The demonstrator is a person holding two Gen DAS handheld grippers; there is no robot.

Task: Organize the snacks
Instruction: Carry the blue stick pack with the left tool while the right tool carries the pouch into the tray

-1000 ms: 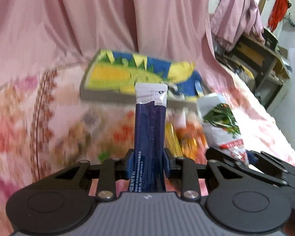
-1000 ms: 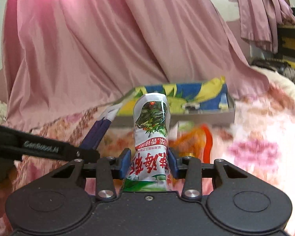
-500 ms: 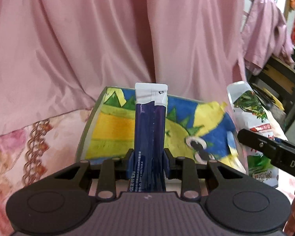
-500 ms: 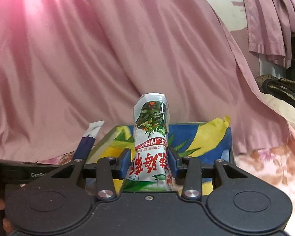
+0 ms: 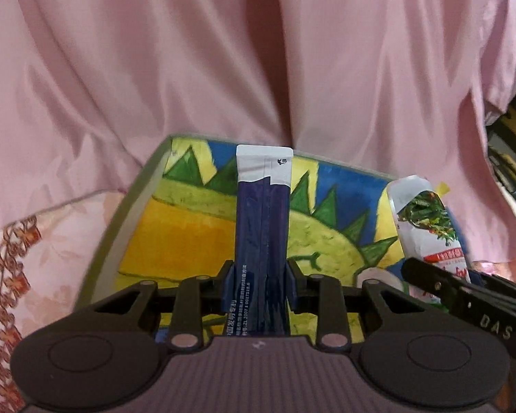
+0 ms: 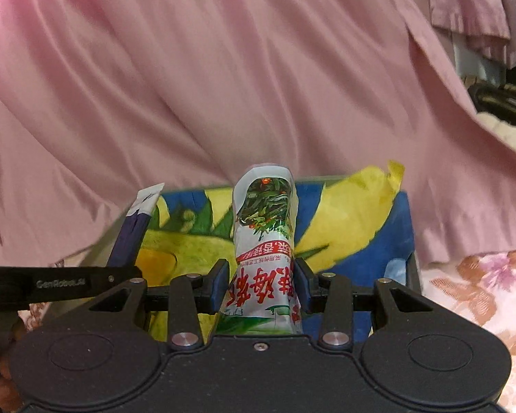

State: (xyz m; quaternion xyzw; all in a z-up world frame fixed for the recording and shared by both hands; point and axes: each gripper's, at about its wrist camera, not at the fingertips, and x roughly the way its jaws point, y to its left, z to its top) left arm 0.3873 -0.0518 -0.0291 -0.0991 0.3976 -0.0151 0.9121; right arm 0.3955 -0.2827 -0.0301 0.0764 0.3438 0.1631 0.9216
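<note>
My left gripper (image 5: 259, 287) grips a purple stick sachet (image 5: 262, 234), right gripper (image 6: 261, 287) clamps a seaweed snack packet (image 6: 265, 241), both over the painted box (image 5: 189, 227).

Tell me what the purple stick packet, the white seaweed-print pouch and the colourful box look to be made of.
Tall purple stick packet: likely laminated plastic film, semi-glossy, with a flat white sealed end and lengthwise creases. White seaweed-print pouch: glossy plastic film, crinkled and catching highlights. Colourful box: probably cardboard, grey matte rim, lined with what looks like painted paper.
</note>
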